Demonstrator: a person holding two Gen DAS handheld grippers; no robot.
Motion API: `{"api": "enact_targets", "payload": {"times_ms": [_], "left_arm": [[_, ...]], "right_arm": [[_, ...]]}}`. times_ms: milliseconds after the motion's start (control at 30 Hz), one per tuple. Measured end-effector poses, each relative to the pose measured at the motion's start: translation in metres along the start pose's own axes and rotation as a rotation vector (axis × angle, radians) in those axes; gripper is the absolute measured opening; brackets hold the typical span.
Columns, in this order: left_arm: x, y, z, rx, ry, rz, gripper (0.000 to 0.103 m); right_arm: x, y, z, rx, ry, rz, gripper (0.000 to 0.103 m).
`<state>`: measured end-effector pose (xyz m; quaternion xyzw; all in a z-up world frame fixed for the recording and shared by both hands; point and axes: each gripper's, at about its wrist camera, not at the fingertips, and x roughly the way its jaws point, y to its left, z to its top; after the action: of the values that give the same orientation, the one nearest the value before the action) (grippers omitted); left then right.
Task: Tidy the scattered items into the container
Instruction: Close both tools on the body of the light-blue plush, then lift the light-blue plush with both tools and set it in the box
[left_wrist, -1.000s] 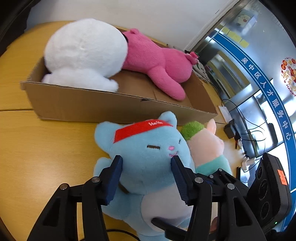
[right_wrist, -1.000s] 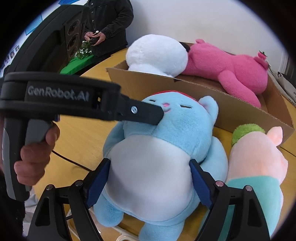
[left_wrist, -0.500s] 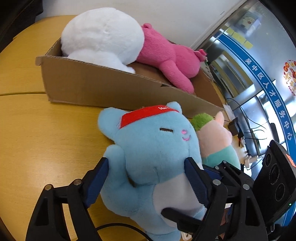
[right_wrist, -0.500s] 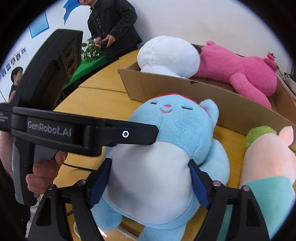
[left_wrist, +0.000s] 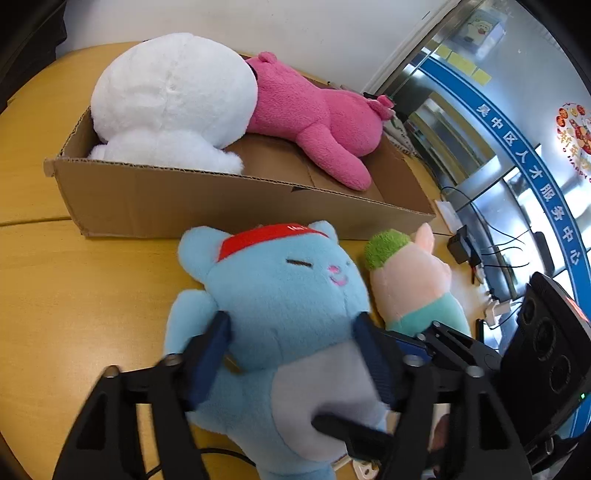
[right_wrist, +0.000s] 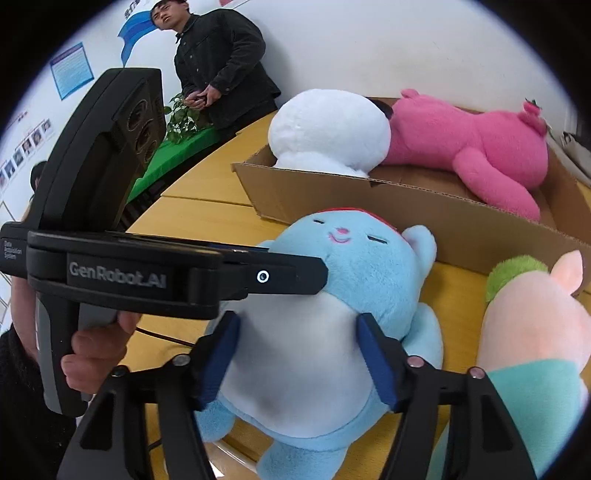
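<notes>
A blue plush toy (left_wrist: 280, 295) with a red headband lies on the wooden table in front of the cardboard box (left_wrist: 221, 199). My left gripper (left_wrist: 291, 317) straddles its neck; its jaws are opening, the pads resting along the fur without a clear squeeze. From the right wrist view, one left fingertip (right_wrist: 317, 277) touches the blue plush toy (right_wrist: 343, 266) at the cheek. My right gripper (right_wrist: 298, 319) is shut on its white belly, pads dug in. A white plush (left_wrist: 173, 96) and a pink plush (left_wrist: 314, 114) lie in the box. A pink pig plush (left_wrist: 410, 288) lies to the right.
Cables and power adapters (left_wrist: 461, 247) crowd the table's right edge. A black cable (left_wrist: 221, 452) runs under the blue toy. A person in a dark jacket (right_wrist: 221, 66) stands behind a green-covered table (right_wrist: 173, 155) at the far left.
My right gripper's jaws have closed onto the toy's belly. My left gripper slid from the toy's face down to its neck and spread wider.
</notes>
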<state>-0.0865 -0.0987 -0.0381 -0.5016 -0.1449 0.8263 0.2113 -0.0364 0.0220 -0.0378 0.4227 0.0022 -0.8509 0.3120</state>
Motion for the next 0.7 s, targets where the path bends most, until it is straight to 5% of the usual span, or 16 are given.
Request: {"api": "enact_targets", "payload": {"times_ms": [133, 233, 467, 700], "left_arm": [[0.032, -0.011, 0.000, 0.088, 0.072, 0.055, 0.097], [0.038, -0.010, -0.003, 0.093, 0.070, 0.044, 0.091], [0.009, -0.019, 0.002, 0.102, 0.042, 0.026, 0.079], [-0.047, -0.058, 0.057, 0.203, -0.128, -0.020, 0.079]], "right_arm": [[0.017, 0.008, -0.009, -0.033, 0.068, -0.033, 0.103], [0.030, 0.001, -0.013, 0.004, 0.076, -0.010, 0.102], [0.008, 0.001, -0.010, 0.016, -0.022, 0.033, 0.078], [-0.047, 0.006, 0.033, -0.078, -0.213, -0.008, 0.078]]}}
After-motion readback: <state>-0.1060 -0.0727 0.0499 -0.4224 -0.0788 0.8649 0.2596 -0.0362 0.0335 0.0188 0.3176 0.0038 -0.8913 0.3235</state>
